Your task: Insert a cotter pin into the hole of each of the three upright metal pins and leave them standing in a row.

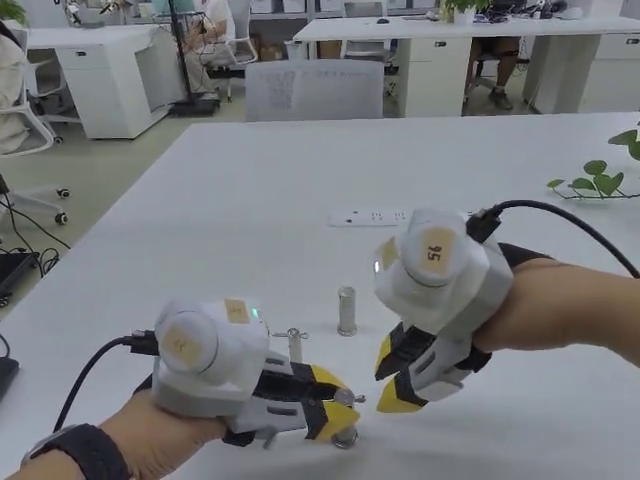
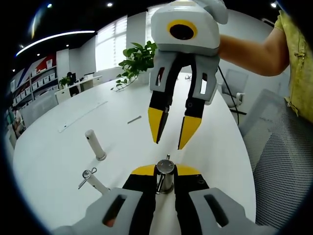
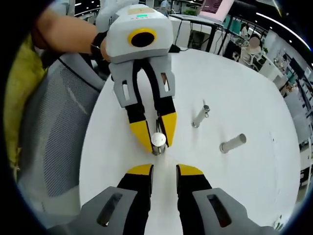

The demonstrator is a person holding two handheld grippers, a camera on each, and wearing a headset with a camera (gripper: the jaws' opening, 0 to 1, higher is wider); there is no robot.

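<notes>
My left gripper is shut on a short upright metal pin near the table's front edge. In the left gripper view the pin stands between the yellow tips. My right gripper hovers just right of it, tilted down. In the left gripper view the right gripper is open above the pin top with nothing visible between its tips. A second pin carries a cotter pin through its head. A third, bare pin stands behind. A loose thin cotter pin lies farther back.
A white power strip lies mid-table. Green plant leaves reach in at the right edge. A grey chair stands beyond the far edge, with desks behind it. Bare white tabletop spreads around the pins.
</notes>
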